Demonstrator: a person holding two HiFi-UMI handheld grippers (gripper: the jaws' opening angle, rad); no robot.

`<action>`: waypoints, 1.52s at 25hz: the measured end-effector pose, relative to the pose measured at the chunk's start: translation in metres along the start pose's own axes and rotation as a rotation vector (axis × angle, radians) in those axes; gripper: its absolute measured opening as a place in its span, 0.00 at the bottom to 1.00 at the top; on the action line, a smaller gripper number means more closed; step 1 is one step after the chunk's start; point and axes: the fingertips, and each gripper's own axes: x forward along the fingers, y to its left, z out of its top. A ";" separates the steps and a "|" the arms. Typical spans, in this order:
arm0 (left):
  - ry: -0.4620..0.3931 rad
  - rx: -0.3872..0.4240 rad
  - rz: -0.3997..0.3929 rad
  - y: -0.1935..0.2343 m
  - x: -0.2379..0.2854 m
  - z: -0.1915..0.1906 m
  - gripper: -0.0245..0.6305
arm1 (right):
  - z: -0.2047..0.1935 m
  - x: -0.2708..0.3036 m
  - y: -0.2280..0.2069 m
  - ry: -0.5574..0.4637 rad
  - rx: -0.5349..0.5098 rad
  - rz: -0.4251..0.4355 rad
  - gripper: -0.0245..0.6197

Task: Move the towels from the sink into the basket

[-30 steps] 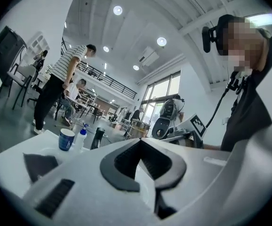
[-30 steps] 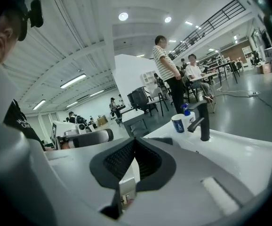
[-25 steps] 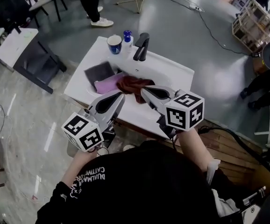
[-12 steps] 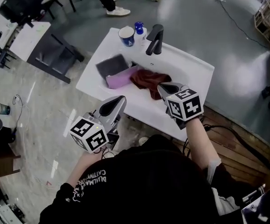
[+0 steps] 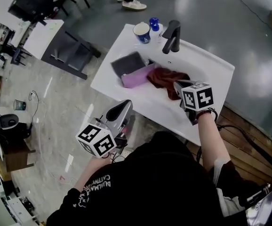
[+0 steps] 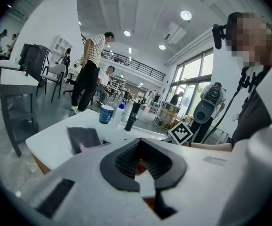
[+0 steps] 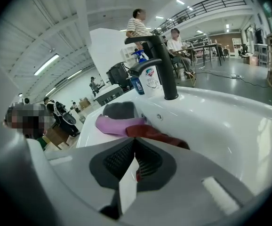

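Three towels lie in the white sink [image 5: 206,69]: a grey one [image 5: 129,62] at the left, a pink one [image 5: 137,78] in the middle and a dark red one [image 5: 165,76] at the right. In the right gripper view the pink towel [image 7: 119,125] and the red towel [image 7: 155,134] lie just beyond the jaws. My right gripper [image 5: 177,84] [image 7: 135,140] is shut and empty, its tip at the near edge of the red towel. My left gripper [image 5: 125,103] [image 6: 138,141] is shut and empty, held in front of the sink's near edge. No basket shows.
A black faucet [image 5: 172,36], a blue cup [image 5: 141,32] and a blue-capped bottle [image 5: 154,24] stand on the sink's far rim. A dark table [image 5: 72,48] stands left of the sink. People stand beyond it. Wooden boards [image 5: 249,140] lie at the right.
Both grippers have sunk. The right one has moved forward over the sink's near rim to the red towel. The left one has dropped lower in front of the sink.
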 end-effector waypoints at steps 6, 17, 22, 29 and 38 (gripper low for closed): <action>0.014 -0.019 0.038 0.008 -0.010 -0.013 0.04 | -0.013 0.022 -0.004 0.052 0.014 0.011 0.15; 0.000 -0.078 0.089 0.018 -0.026 -0.028 0.04 | -0.035 0.047 -0.031 0.186 0.082 -0.151 0.30; -0.010 -0.097 0.106 0.023 -0.031 -0.030 0.04 | -0.045 0.058 -0.040 0.253 0.121 -0.216 0.29; -0.034 -0.111 0.137 0.030 -0.045 -0.027 0.04 | -0.058 0.067 -0.041 0.329 0.112 -0.253 0.24; -0.055 -0.125 0.143 0.036 -0.051 -0.029 0.04 | -0.049 0.066 -0.034 0.251 0.277 -0.170 0.09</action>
